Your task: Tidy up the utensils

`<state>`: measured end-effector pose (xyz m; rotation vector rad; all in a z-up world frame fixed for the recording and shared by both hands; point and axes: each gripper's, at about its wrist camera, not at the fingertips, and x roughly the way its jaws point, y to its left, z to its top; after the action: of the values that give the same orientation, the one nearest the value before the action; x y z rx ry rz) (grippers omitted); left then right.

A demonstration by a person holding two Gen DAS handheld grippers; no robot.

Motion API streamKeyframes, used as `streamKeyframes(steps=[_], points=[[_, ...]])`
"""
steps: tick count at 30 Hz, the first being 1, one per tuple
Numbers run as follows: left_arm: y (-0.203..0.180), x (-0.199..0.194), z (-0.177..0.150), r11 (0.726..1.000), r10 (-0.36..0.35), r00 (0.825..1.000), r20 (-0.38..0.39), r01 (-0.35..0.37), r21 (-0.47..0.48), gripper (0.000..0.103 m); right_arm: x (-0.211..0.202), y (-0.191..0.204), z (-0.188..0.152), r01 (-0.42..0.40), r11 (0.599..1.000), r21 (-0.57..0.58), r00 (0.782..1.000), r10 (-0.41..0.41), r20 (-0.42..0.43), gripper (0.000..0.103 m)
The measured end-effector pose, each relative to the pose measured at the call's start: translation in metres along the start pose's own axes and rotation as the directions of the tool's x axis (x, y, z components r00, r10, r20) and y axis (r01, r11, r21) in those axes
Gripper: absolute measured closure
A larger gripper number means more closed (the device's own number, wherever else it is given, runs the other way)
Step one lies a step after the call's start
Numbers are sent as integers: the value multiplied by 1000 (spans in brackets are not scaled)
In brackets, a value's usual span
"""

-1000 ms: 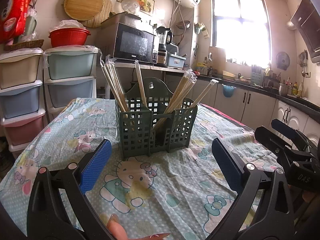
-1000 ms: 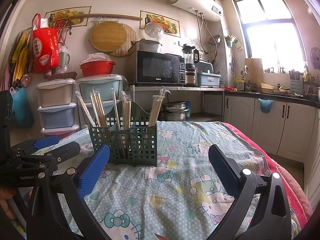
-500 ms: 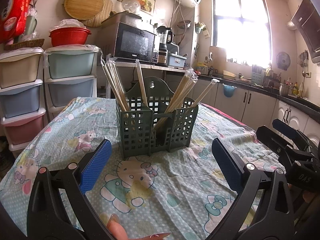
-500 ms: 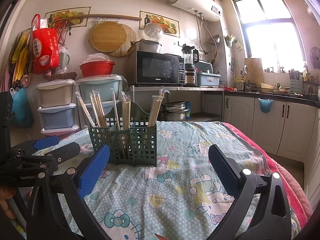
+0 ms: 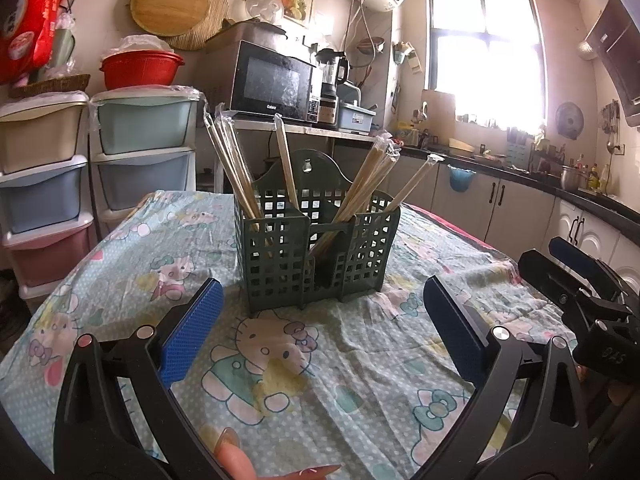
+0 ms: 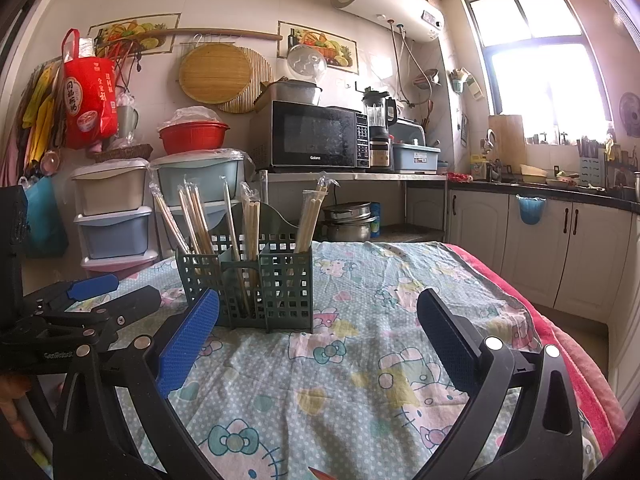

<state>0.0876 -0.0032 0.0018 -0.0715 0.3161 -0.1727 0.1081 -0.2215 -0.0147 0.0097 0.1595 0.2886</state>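
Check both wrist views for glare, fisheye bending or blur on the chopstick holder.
Left wrist: window blown out, washing the counter below; green holder sharp, near centre. Right wrist: window overexposed too; holder sharp; walls and cabinets bow at the edges.
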Motion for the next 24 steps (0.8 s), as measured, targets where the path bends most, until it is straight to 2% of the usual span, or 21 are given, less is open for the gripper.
streamKeyframes(steps=[10, 14, 20, 22, 24], points=[[3, 8, 0, 1000, 13, 999, -38, -13, -15, 10, 1, -1, -1, 9, 1000, 12, 1000, -9, -11, 6], [1, 13, 0, 997, 79, 995, -63, -80, -7, 11, 1, -1, 0, 12, 1000, 17, 1000, -12, -11, 6], [4, 11, 1, 996, 83, 995, -57, -84, -19, 10, 1, -2, 0, 22, 999, 29, 1000, -21, -15, 6], [8, 14, 4, 994, 98, 992, -77, -101, -35, 10, 4, -5, 2, 25, 999, 35, 999, -23, -33, 6], [19, 21, 10, 990, 126, 983, -136, -134, -48, 10, 10, -12, 6, 61, 998, 33, 996, -59, -66, 6]])
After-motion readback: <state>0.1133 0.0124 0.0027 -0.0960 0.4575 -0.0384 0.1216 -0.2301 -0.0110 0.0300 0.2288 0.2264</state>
